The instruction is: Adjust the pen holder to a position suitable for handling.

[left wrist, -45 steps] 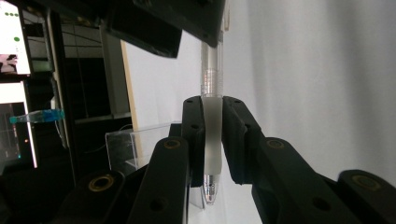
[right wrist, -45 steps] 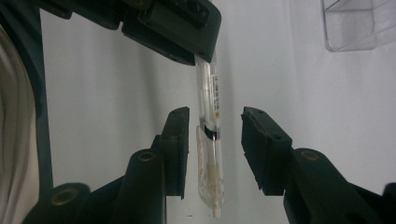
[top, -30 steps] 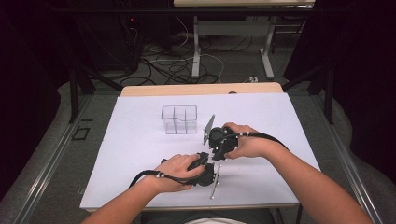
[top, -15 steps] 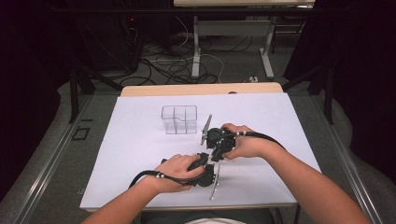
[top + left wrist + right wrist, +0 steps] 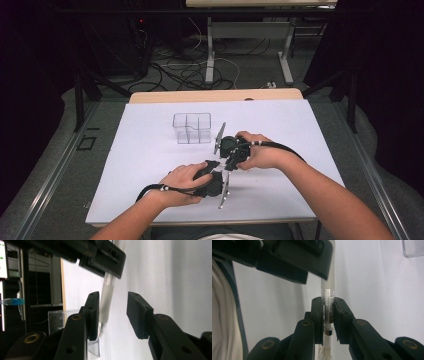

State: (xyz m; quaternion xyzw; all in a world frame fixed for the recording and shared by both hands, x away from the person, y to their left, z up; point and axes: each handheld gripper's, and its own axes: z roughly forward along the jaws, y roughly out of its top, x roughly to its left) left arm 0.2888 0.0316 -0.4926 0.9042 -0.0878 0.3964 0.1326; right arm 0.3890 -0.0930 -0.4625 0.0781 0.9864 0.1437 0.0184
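A pen with a clear barrel (image 5: 327, 317) and a frosted cap (image 5: 328, 277) stands between my two grippers just above the white sheet. My right gripper (image 5: 328, 315) is shut on the barrel below the cap. It sits at the middle of the table (image 5: 231, 152) in the high view. My left gripper (image 5: 112, 315) faces it from the near side (image 5: 216, 176). Its jaws have just been opening, and the frosted cap (image 5: 106, 302) lies between them, close to one pad, with a wide gap to the other.
A clear box with compartments (image 5: 192, 128) stands on the white sheet (image 5: 140, 165) just beyond the hands; it also appears behind the left jaws (image 5: 56, 318) and at a corner (image 5: 413, 248). The table's wooden far edge (image 5: 215, 95) borders a dark floor with cables.
Seen from above, both hands keep their places at the middle of the sheet and the box has not moved.
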